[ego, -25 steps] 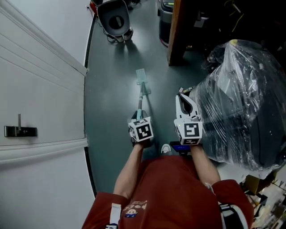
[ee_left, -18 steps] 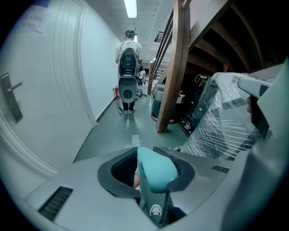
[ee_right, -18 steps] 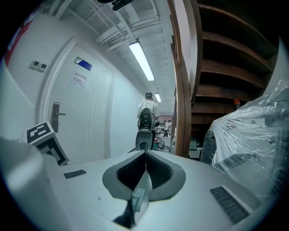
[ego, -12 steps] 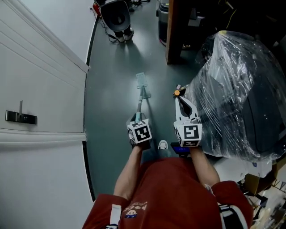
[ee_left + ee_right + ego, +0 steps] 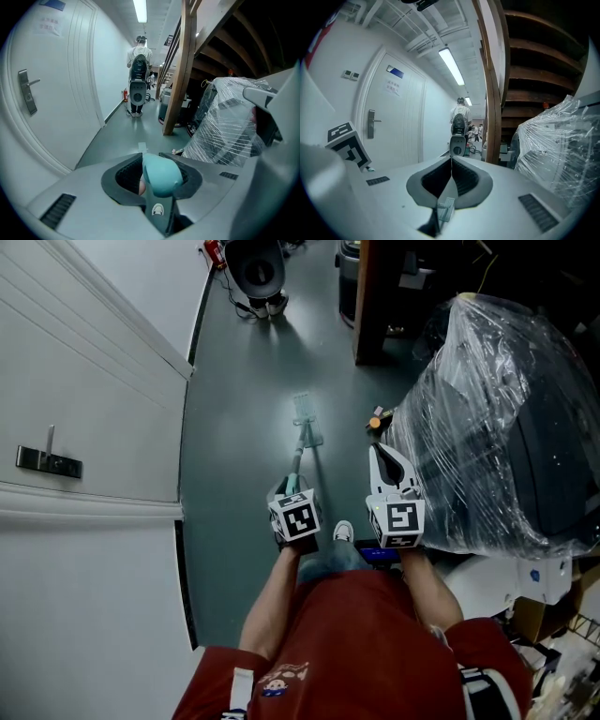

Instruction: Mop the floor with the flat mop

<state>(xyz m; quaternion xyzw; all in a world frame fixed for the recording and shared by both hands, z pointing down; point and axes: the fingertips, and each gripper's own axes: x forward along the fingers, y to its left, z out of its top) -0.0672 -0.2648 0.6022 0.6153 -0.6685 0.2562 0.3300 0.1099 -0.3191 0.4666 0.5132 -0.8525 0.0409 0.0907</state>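
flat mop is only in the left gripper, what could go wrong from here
1. The left gripper alone clamps the top end of the flat mop, and the right gripper is shut on nothing beside it. The head may twist or wander on a push.
2. A small orange object lies on the floor right of the mop head, against the plastic-wrapped load. A rightward stroke could hit it or snag the wrap.

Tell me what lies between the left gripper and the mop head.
Only the flat mop's own pole, running from the left gripper to the mop head over bare floor, in the head view.
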